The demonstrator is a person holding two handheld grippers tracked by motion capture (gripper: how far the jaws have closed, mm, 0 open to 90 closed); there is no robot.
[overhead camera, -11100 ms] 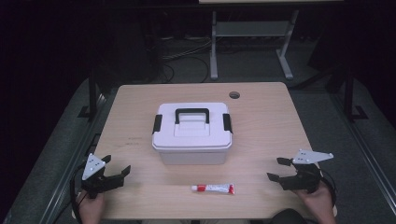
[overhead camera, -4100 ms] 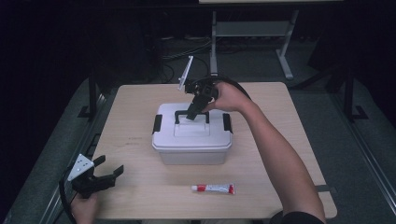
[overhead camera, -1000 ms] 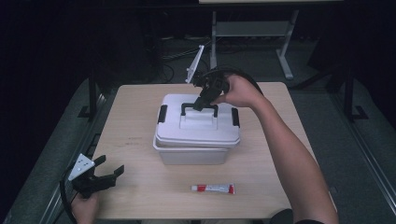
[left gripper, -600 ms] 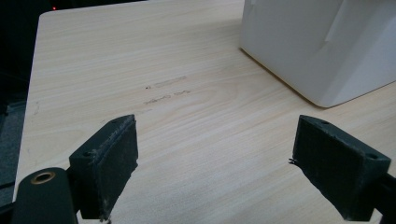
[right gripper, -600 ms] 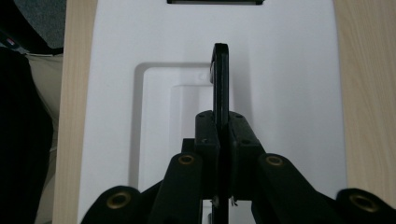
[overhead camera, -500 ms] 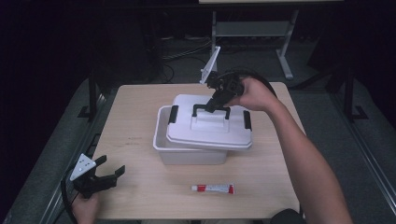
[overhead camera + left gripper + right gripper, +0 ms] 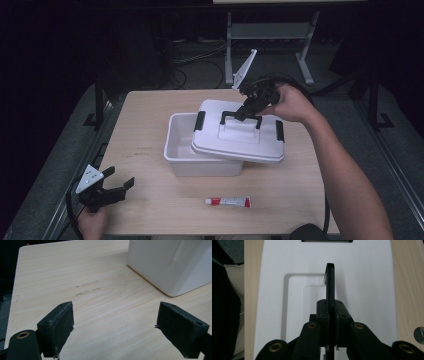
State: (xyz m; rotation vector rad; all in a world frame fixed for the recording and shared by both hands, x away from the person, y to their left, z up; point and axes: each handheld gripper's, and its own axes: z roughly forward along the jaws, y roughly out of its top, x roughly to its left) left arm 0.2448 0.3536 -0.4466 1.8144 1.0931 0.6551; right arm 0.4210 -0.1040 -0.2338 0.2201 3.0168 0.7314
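A white box (image 7: 186, 156) stands uncovered in the middle of the table. Its white lid (image 7: 240, 142) hangs tilted above the box's right half, carried by its black handle (image 7: 242, 114). My right gripper (image 7: 248, 106) is shut on that handle. In the right gripper view the handle (image 7: 330, 285) runs upright between the closed jaws over the lid (image 7: 362, 290). My left gripper (image 7: 116, 189) rests open at the table's near left corner. The left gripper view shows its pads (image 7: 57, 327) spread wide over bare wood, with the box's corner (image 7: 172, 265) ahead.
A small white and red tube (image 7: 228, 202) lies near the front edge, in front of the box. Round hole (image 7: 420, 333) in the tabletop at the far side. A metal stand (image 7: 270, 35) and cables sit on the dark floor beyond the table.
The right gripper has carried the lid to the right, off the box, so the box's left part now lies uncovered. The left gripper has stayed put.
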